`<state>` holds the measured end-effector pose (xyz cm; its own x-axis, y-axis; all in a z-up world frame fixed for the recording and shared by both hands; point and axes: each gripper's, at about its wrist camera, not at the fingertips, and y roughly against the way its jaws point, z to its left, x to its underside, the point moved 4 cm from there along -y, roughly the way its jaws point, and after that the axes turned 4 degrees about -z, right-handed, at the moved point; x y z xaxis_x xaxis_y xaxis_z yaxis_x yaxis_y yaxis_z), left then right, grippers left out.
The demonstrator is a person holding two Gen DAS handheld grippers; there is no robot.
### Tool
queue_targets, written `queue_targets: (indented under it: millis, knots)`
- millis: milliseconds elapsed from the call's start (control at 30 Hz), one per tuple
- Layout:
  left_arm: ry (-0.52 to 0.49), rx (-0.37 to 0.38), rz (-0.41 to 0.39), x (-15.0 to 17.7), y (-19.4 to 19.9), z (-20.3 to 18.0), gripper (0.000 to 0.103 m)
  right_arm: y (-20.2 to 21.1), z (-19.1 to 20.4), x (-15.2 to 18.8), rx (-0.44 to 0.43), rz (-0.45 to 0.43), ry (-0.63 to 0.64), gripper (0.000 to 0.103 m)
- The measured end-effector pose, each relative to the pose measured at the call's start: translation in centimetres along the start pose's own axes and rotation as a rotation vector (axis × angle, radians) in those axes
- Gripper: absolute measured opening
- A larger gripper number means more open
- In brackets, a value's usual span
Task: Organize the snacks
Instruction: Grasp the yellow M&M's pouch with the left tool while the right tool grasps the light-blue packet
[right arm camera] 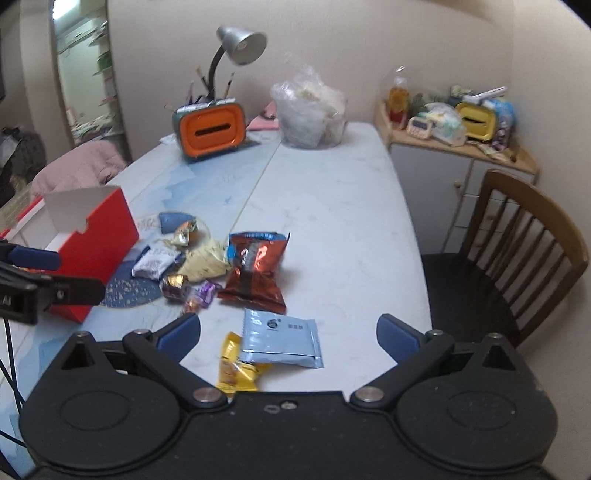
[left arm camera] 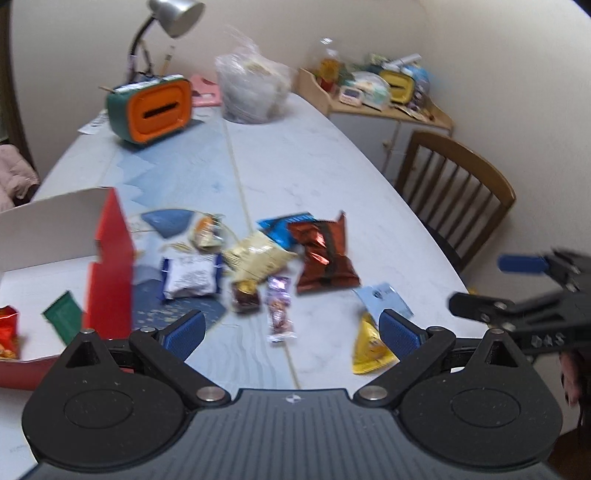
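Several snack packets lie mid-table: a red-brown foil bag [left arm camera: 325,256] [right arm camera: 255,273], a cream bag [left arm camera: 256,258], a white-and-blue packet [left arm camera: 190,277], a purple candy [left arm camera: 280,306], a light blue packet [right arm camera: 280,338] and a yellow packet [left arm camera: 369,347] [right arm camera: 234,365]. An open red box [left arm camera: 110,266] [right arm camera: 99,243] at the left holds a green packet [left arm camera: 62,319] and a red packet [left arm camera: 7,332]. My left gripper [left arm camera: 291,328] is open and empty above the table near the purple candy. My right gripper [right arm camera: 288,336] is open and empty over the light blue packet.
An orange-fronted tissue box [left arm camera: 155,107] and a desk lamp [left arm camera: 173,16] stand at the back, with a clear plastic bag [left arm camera: 251,88] beside them. A wooden chair [right arm camera: 517,251] stands at the right. A cluttered side shelf [right arm camera: 454,129] fills the corner.
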<state>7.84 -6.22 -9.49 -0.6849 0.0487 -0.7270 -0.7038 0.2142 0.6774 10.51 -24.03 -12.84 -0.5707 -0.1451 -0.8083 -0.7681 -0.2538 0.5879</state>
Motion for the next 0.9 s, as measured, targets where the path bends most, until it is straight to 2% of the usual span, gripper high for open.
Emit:
queue_targets:
  millis: [233, 367, 633, 900]
  knots:
    - [-0.059, 0.087, 0.075, 1.2, -2.7, -3.6, 0.101, -3.3, -2.0, 1.3, -0.114, 0.096, 0.246, 0.098]
    - [-0.097, 0.127, 0.126, 1.8, -4.6, -5.6, 0.101, -5.2, -2.0, 2.2, -0.221, 0.149, 0.396, 0.095]
    - [-0.1, 0.159, 0.226, 3.0, -8.7, -7.4, 0.1, -9.4, -1.3, 2.8, -0.391, 0.218, 0.698, 0.085]
    - [-0.063, 0.158, 0.265, 3.1, -11.1, -7.3, 0.1, -11.8, 0.6, 2.1, -0.561, 0.263, 0.968, 0.083]
